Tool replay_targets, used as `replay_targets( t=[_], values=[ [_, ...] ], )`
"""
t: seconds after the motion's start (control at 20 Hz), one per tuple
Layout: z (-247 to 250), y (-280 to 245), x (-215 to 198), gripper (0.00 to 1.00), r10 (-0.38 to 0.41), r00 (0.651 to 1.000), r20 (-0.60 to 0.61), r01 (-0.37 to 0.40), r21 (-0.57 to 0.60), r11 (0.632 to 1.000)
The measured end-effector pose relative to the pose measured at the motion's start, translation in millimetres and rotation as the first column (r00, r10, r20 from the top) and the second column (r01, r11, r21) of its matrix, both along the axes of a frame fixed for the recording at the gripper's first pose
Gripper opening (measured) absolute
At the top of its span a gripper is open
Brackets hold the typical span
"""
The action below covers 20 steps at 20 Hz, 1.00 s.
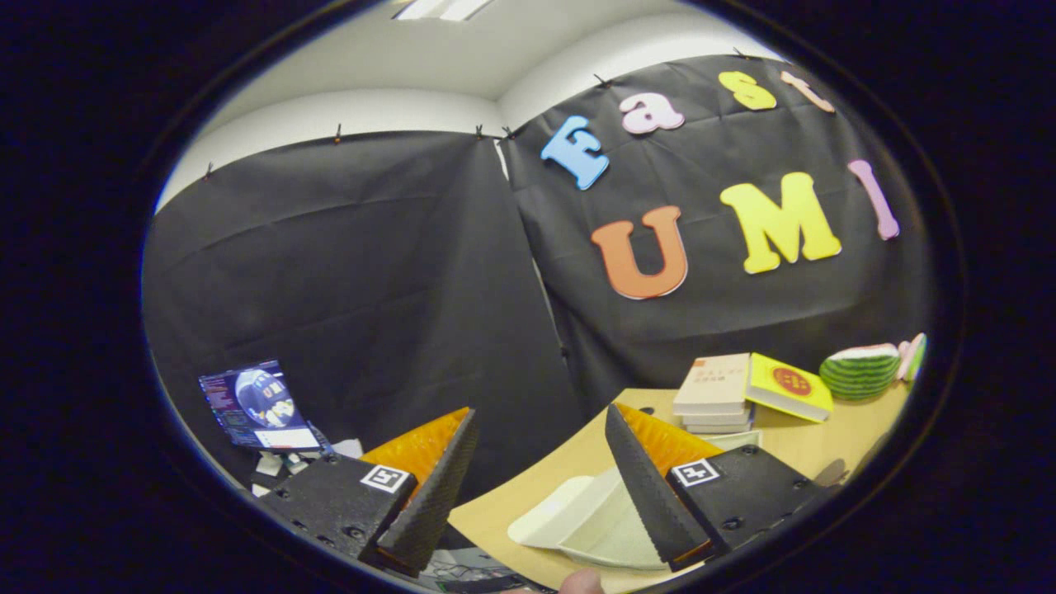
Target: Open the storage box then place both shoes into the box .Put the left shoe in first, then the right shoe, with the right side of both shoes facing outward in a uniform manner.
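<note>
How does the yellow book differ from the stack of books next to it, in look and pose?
The yellow book is bright yellow with a red round mark; the stack has a pale beige cover on top. The yellow book is single and leans tilted against the stack; the stack lies flat. Both rest on the table, beyond the open tongs.

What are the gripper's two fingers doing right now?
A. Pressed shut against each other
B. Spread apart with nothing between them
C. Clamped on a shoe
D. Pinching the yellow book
B: the gripper has its fingers spread wide with only air between them; the yellow book lies beyond them on the wooden table, untouched, beside a stack of books.
</note>
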<state>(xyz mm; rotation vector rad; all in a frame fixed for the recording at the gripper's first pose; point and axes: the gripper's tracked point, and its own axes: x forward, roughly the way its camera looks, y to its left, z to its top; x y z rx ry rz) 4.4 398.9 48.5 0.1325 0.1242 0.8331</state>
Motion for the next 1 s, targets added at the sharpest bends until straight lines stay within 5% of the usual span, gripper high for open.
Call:
replay_targets(
  t=[0.4, 0.75, 1.0],
  values=[
    [12.4, -102.7, 4.3, 1.00, -0.255, 0.951, 0.174, 0.268, -0.056, 0.962],
    [24.7, -232.3, 24.0, 1.00, -0.469, 0.860, 0.198, 0.494, -0.100, 0.864],
    [4.8, -281.8, 31.4, 1.00, -0.533, 0.820, 0.206, 0.566, -0.157, 0.809]
  ],
)
